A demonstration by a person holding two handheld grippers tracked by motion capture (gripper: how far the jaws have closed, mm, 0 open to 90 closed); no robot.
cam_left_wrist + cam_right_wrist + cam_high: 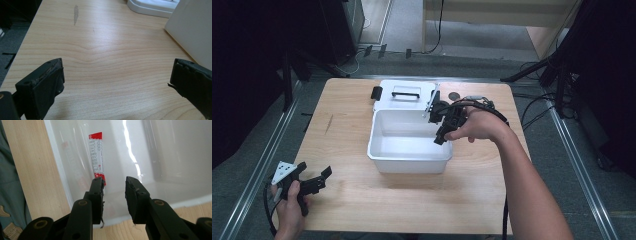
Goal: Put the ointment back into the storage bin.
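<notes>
The right gripper's (113,181) jaws are drawn in close, with just a narrow gap between the tips and nothing gripped in it. They hang above the open white bin (60,170), pointing down into it. Right behind one jaw tip a slim sachet (97,155) lies inside the bin, along the wall near the rim and free of the jaws. If the sachet is to be picked up, I'd say the jaws need to open wider, come down square over its narrow width and close on the middle. It rests flat on slick plastic close to the wall, so a skewed approach could just push it along. The sachet has a red band at its top and another at the bottom, with lines of small red print on white between them, too fine for me to read. Across the tabletop (100,50), the left gripper (117,67) rests near the front corner with its jaws spread wide over bare wood, holding nothing. Behind the bin lies its white lid (404,86) with a black handle.
</notes>
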